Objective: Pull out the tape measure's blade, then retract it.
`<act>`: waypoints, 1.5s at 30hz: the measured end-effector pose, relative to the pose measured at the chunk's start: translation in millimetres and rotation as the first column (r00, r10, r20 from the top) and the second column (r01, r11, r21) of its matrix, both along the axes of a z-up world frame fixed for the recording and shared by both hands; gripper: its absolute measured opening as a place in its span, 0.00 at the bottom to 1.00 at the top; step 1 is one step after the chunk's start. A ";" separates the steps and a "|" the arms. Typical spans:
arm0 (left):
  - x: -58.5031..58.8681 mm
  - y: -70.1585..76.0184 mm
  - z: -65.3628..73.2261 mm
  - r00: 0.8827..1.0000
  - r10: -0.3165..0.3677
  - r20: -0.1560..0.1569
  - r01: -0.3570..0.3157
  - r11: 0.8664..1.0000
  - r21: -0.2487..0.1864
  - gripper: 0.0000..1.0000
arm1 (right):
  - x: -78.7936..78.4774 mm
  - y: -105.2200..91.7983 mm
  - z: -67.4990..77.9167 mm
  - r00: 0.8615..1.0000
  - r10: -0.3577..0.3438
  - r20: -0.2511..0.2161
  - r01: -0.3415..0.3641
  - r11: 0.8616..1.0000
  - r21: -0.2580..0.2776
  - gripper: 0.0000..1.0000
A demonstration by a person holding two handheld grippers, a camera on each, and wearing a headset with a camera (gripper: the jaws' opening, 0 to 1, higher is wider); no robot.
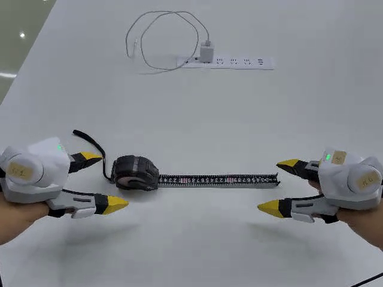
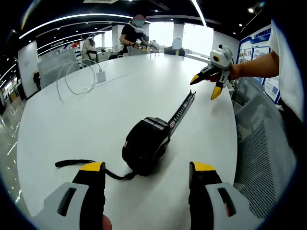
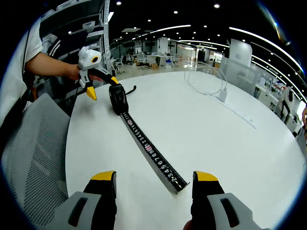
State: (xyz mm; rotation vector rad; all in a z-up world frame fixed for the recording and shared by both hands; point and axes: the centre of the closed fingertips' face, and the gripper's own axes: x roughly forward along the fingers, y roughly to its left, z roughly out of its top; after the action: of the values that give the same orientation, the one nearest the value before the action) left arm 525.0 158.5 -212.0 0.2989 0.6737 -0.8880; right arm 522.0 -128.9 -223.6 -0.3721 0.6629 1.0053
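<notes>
A black tape measure (image 1: 136,173) lies on the white table, its blade (image 1: 218,179) pulled out to the right and flat on the surface. My left gripper (image 1: 108,180) stands open just left of the case (image 2: 146,144), its yellow tips either side of it without touching. A black wrist strap (image 1: 90,142) trails from the case. My right gripper (image 1: 281,185) is open just beyond the blade's end (image 3: 180,184), holding nothing. In the right gripper view the blade (image 3: 148,152) runs away to the case (image 3: 117,99).
A white power strip (image 1: 230,61) with a charger and looped white cable (image 1: 161,42) lies at the far side of the table. A grey mesh chair (image 3: 33,158) stands near the table's edge. People stand at the far end (image 2: 134,33).
</notes>
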 end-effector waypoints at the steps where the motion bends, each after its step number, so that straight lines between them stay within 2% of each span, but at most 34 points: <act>1: -1.4 0.4 0.6 1.000 0.004 0.006 -0.004 1.000 -0.003 0.69 | -1.3 0.0 -0.2 1.000 -0.002 0.000 0.002 1.000 0.000 0.62; 4: -7.0 1.2 2.8 1.000 0.024 0.010 -0.024 1.000 -0.018 0.69 | -5.0 -2.1 -0.5 1.000 -0.007 0.004 0.007 1.000 -0.005 0.63; 7: -10.7 3.6 4.4 0.999 0.050 0.007 -0.050 0.998 -0.033 0.69 | -7.2 -3.0 1.2 1.000 -0.023 -0.009 0.023 1.000 0.021 0.66; 9: -13.0 4.6 6.0 0.998 0.069 0.009 -0.068 0.997 -0.047 0.70 | -9.4 -3.9 0.6 1.000 -0.022 -0.004 0.022 1.000 0.012 0.67; 17: -25.6 9.6 5.8 0.995 0.099 0.001 -0.099 0.993 -0.065 0.71 | -17.9 -6.3 1.9 0.999 -0.046 -0.012 0.046 0.999 0.025 0.73; 26: -36.1 19.2 8.8 0.990 0.139 0.010 -0.138 0.988 -0.073 0.73 | -28.8 -8.6 3.8 0.998 -0.067 -0.017 0.068 0.997 0.033 0.77; 34: -49.1 23.2 6.3 0.986 0.169 -0.007 -0.169 0.982 -0.084 0.78 | -37.4 -12.7 5.0 0.996 -0.081 -0.020 0.082 0.996 0.024 0.81; 37: -52.9 24.1 6.7 0.984 0.177 -0.010 -0.177 0.980 -0.091 0.79 | -40.4 -14.3 7.3 0.995 -0.097 -0.019 0.098 0.995 0.037 0.83; 41: -56.8 26.5 3.4 0.983 0.183 -0.021 -0.184 0.979 -0.082 0.81 | -43.8 -19.1 4.4 0.995 -0.097 -0.020 0.097 0.995 0.016 0.84; 45: -60.5 29.5 4.1 0.980 0.198 -0.025 -0.200 0.976 -0.087 0.83 | -47.2 -22.0 8.5 0.993 -0.117 -0.016 0.117 0.993 0.030 0.86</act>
State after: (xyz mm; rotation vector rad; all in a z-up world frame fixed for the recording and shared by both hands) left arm 464.5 188.0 -207.9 0.1415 0.6649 -0.7272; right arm 474.8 -150.9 -215.1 -0.2960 0.6743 0.9061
